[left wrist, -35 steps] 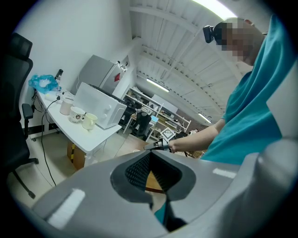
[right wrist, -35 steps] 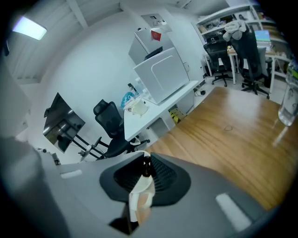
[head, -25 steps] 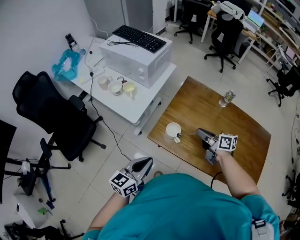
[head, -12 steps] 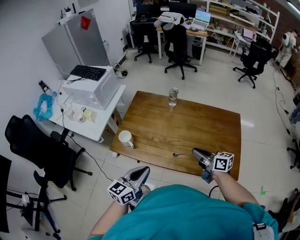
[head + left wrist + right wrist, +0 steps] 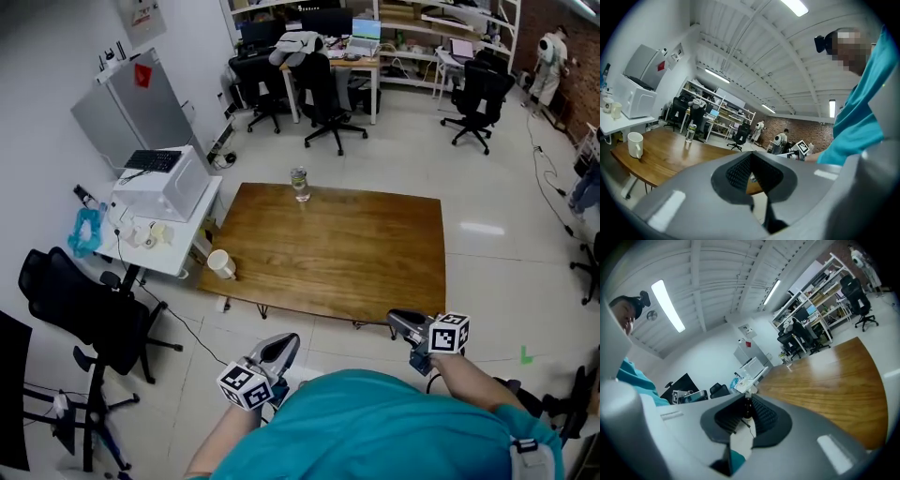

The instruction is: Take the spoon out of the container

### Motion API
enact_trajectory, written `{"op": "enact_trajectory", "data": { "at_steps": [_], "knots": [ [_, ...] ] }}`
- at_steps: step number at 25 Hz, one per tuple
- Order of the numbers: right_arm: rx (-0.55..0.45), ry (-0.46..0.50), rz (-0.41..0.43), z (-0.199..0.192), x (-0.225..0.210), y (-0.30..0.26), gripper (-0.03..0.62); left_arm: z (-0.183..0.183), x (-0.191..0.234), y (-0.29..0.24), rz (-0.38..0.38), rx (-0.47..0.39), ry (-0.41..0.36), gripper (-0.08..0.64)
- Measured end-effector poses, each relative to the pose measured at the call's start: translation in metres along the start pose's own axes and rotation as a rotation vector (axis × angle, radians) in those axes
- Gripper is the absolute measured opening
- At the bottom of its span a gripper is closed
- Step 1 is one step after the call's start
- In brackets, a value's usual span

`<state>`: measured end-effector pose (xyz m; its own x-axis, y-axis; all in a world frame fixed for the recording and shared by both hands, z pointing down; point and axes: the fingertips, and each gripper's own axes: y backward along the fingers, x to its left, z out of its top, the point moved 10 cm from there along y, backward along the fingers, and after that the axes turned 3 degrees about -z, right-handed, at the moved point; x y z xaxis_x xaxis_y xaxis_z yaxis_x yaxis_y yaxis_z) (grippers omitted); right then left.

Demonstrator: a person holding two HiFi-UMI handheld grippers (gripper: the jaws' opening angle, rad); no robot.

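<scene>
A white cup [image 5: 221, 263] stands on the left corner of the wooden table [image 5: 356, 253]; it also shows in the left gripper view as a cup [image 5: 635, 144]. My right gripper [image 5: 392, 319] hovers at the table's near edge, far right of the cup. In the right gripper view this gripper [image 5: 749, 401] is shut on a thin dark spoon handle [image 5: 747, 410]; the spoon's bowl is hidden. My left gripper [image 5: 289, 339] is held low over the floor before the table. Its jaws [image 5: 751, 157] meet, with nothing between them.
A clear water bottle [image 5: 299, 183] stands at the table's far edge. A white side table [image 5: 183, 246] with a white box and small cups is at the left, a black office chair [image 5: 84, 309] in front of it. Desks and chairs fill the back.
The right gripper has drawn away from the cup with the spoon, back to the table's near edge. The head view has pulled back and shows the whole table. The left gripper stays low.
</scene>
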<state>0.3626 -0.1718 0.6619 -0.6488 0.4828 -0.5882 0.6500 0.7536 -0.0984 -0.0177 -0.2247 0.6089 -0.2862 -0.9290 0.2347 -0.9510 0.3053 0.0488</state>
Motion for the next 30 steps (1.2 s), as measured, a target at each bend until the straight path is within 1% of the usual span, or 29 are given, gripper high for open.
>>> {"op": "enact_trajectory", "data": {
  "at_steps": [3,5,9,12,14,17,19,21,23,24,26,28,30],
  "knots": [
    [-0.006,0.014,-0.024,-0.018,0.034,0.03,0.041,0.004,-0.032,0.017,-0.036,0.0,-0.028,0.002],
    [-0.017,0.026,-0.051,-0.038,0.064,0.049,0.041,-0.002,-0.051,0.036,-0.068,-0.004,-0.008,0.002],
    [-0.057,0.029,-0.149,-0.072,0.107,0.082,0.041,-0.018,-0.076,0.061,-0.179,-0.003,0.003,0.002],
    [-0.07,0.009,-0.204,-0.093,0.138,0.097,0.041,-0.02,-0.093,0.079,-0.239,0.014,0.012,0.002],
    [-0.071,0.015,-0.226,-0.103,0.159,0.11,0.041,-0.022,-0.109,0.09,-0.259,0.02,0.026,0.002],
    [-0.105,0.011,-0.249,-0.115,0.18,0.141,0.041,-0.032,-0.139,0.101,-0.264,0.021,0.049,0.002],
    [-0.127,0.017,-0.255,-0.122,0.184,0.165,0.041,-0.04,-0.159,0.102,-0.26,0.024,0.054,0.002],
    [-0.147,0.033,-0.251,-0.125,0.185,0.194,0.041,-0.049,-0.182,0.095,-0.265,0.031,0.029,0.002],
    [-0.167,0.051,-0.244,-0.125,0.18,0.23,0.041,-0.058,-0.21,0.079,-0.265,0.037,0.005,0.002],
    [-0.175,0.058,-0.243,-0.124,0.175,0.248,0.041,-0.062,-0.224,0.069,-0.258,0.038,0.005,0.002],
    [-0.186,0.065,-0.245,-0.121,0.164,0.286,0.041,-0.07,-0.255,0.043,-0.239,0.034,0.038,0.002],
    [-0.188,0.097,-0.236,-0.117,0.154,0.321,0.041,-0.079,-0.288,0.017,-0.228,0.033,0.068,0.003],
    [-0.189,0.136,-0.219,-0.114,0.146,0.352,0.041,-0.091,-0.316,-0.007,-0.225,0.056,0.061,0.002]
  ]
}}
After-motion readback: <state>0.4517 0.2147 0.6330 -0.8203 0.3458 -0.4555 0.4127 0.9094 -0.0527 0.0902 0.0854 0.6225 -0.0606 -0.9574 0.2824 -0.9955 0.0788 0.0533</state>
